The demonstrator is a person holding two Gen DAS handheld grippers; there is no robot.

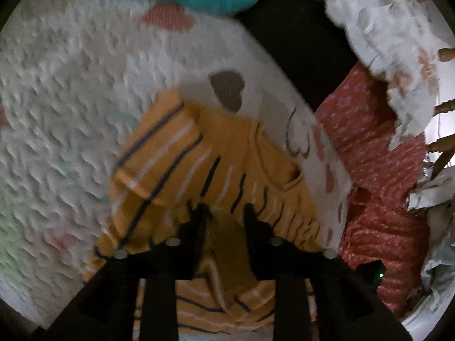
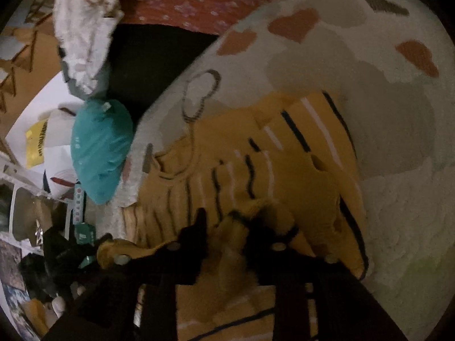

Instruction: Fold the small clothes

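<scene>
White textured bedding (image 1: 71, 91), knitted with heart and cloud shapes in pink and brown, is spread over a bed and fills most of both views. On it a yellow striped top (image 1: 216, 159), small, with dark and white stripes, is laid partly folded over itself, its neckline turned toward the edge of the bedding. A teal cushion (image 2: 99, 147) is seen at that edge, and red patterned fabric (image 1: 378, 176) with a white floral cloth (image 1: 398, 45) is draped beyond it.

The left tongs (image 1: 224, 209) are held just over the near edge of the top with the jaws partly spread; yellow cloth is seen in the gap, but no pinch on it can be made out. The right tongs (image 2: 227, 218) are likewise partly spread, and a bunched fold of the same top is seen between the fingers; whether the pads press on it cannot be told from the blurred view.
</scene>
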